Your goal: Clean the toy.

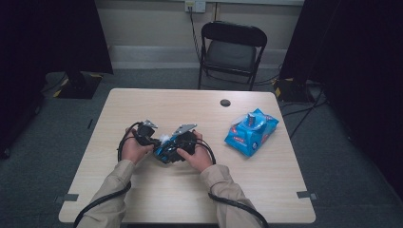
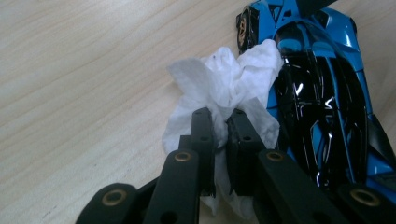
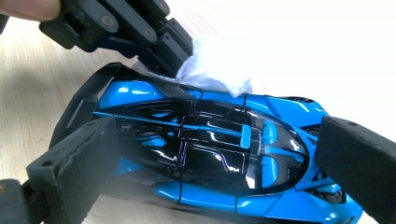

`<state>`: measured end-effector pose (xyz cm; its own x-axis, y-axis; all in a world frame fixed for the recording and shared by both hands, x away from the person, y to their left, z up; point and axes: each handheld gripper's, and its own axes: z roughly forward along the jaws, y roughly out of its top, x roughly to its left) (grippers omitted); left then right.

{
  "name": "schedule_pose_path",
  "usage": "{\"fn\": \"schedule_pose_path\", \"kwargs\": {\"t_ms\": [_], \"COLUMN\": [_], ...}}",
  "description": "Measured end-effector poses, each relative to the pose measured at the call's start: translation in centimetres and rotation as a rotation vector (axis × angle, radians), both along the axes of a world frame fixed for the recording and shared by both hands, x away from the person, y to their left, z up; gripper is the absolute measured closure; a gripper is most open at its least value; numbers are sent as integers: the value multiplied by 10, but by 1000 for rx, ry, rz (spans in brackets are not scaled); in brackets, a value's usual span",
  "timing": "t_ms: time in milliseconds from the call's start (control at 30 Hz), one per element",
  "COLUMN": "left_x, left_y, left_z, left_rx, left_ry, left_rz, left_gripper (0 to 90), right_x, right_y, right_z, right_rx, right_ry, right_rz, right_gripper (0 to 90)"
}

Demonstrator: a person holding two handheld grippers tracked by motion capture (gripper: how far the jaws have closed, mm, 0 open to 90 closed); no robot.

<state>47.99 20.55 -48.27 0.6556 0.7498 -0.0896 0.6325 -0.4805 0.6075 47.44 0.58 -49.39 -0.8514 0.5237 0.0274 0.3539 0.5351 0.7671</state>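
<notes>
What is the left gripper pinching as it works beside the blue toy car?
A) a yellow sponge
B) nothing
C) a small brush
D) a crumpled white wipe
D: the left gripper has its jaws closed on a crumpled white wipe that touches the side of the blue toy car.

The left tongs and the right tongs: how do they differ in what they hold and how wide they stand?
The left tongs are pinched nearly together on a crumpled white wipe; the right tongs stand wide, one jaw at each end of the blue and black toy car. The left tongs press their wipe against the car's side; the right tongs keep the car on the table. Both are black and hand-held.
</notes>
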Motion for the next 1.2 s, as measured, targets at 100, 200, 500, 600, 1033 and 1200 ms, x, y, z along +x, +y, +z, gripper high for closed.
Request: {"fn": "schedule_pose_path", "kwargs": {"t_ms": [100, 200, 500, 600, 1033, 1200], "left_x": [-3, -6, -15, -20, -34, -44], "left_y": [3, 6, 14, 19, 30, 35], "left_z": [0, -1, 0, 0, -1, -1], "left_rx": [-1, -4, 1, -8, -21, -34], "left_ry": [-1, -1, 7, 15, 12, 8], "left_rz": [4, 4, 1, 2, 3, 4], "left_gripper": [828, 828, 828, 827, 828, 828], "right_x": [0, 0, 0, 0, -1, -1], "right_y": [0, 0, 0, 0, 0, 0], "right_z": [0, 0, 0, 0, 0, 0], "right_rx": [-1, 0, 3, 1, 4, 5], "right_ry": [1, 0, -2, -2, -3, -3], "right_rz": [0, 0, -1, 0, -2, -2], "right_gripper": [0, 0, 0, 0, 0, 0]}}
